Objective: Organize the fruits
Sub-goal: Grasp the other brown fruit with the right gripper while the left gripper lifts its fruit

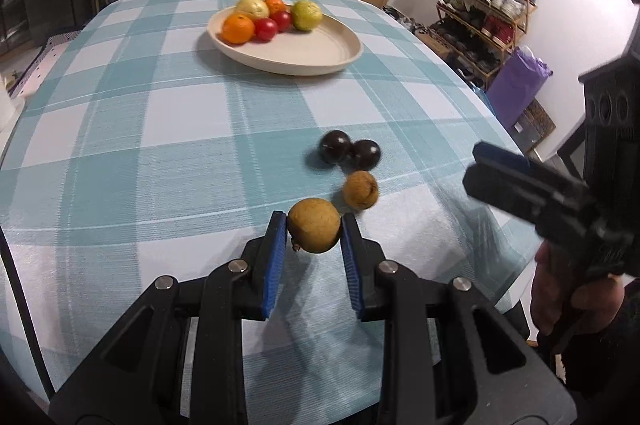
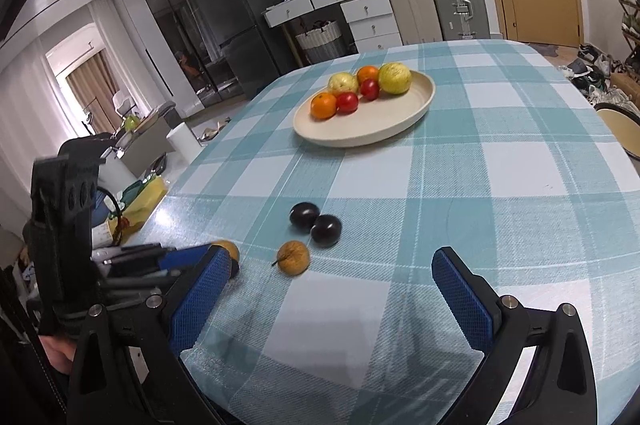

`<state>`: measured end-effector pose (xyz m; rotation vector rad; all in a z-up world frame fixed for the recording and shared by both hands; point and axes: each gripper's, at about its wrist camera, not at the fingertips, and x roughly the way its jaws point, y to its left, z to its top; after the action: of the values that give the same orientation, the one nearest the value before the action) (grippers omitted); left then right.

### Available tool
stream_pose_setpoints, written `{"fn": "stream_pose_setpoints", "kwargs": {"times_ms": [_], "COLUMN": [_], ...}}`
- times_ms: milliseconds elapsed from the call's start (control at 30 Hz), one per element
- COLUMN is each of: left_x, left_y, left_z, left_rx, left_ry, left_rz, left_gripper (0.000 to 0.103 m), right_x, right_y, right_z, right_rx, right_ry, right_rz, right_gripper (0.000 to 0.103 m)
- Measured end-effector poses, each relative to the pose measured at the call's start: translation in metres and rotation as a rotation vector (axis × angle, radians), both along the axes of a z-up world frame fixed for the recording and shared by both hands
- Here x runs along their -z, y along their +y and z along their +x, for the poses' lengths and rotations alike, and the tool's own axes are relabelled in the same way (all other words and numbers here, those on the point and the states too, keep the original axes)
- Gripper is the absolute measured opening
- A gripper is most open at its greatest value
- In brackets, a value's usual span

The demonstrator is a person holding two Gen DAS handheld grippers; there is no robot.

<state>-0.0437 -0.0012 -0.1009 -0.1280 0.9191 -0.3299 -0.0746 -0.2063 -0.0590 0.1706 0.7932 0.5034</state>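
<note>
My left gripper (image 1: pixel 314 221) is shut on a round brown fruit (image 1: pixel 314 227), gripped by the blue pads (image 1: pixel 276 245) low over the checked tablecloth (image 1: pixel 160 145). A second brown fruit (image 1: pixel 361 189) (image 2: pixel 295 257) lies just beyond it, and two dark plums (image 1: pixel 335 146) (image 2: pixel 316 223) touch each other behind that. My right gripper (image 2: pixel 331 253) is open and empty, hovering short of the loose fruits; it shows at the right edge of the left wrist view (image 1: pixel 484 167). Farther back, a cream plate (image 1: pixel 320 53) (image 2: pixel 400 121) holds oranges, red tomatoes and yellow-green fruits.
The table's right edge drops off near a shoe rack (image 1: pixel 484 17) and a purple bag (image 1: pixel 520 85). A chair back (image 2: pixel 618 129) stands at the table's right side. Drawers and suitcases (image 2: pixel 456 1) line the far wall. A hand (image 1: pixel 556 289) holds the right gripper.
</note>
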Motion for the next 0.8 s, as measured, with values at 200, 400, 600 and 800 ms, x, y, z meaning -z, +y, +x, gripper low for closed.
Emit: {"fn": "stream_pose_setpoints", "kwargs": {"times_ms": [200,400,600,800], "left_x": [-0.007,-0.01,-0.006,-0.001], "left_y": [0.019,0.032,0.042,0.049], "left_z": [-0.003,-0.006,-0.006,-0.006], "left_rx": [-0.043,-0.068,-0.091,-0.109], "left_ry": [-0.013,-0.019,-0.005,0.009], "left_rz": [-0.015,-0.031,-0.039,-0.041], "left_gripper": [0.024,0.024,0.024,0.024], "right_x": [0.012,0.019,0.026,0.034], "right_y": [0.023,0.044,0.059,0.065], "right_z": [0.0,0.002,0.008,0.014], "right_rx": [-0.014,-0.041,-0.035,0.003], "right_ry": [0.02,0.03,0.04,0.049], "right_rz": [-0.031,-0.045,-0.085,-0.133], "right_gripper": [0.103,0.099,0.084,0.062]}}
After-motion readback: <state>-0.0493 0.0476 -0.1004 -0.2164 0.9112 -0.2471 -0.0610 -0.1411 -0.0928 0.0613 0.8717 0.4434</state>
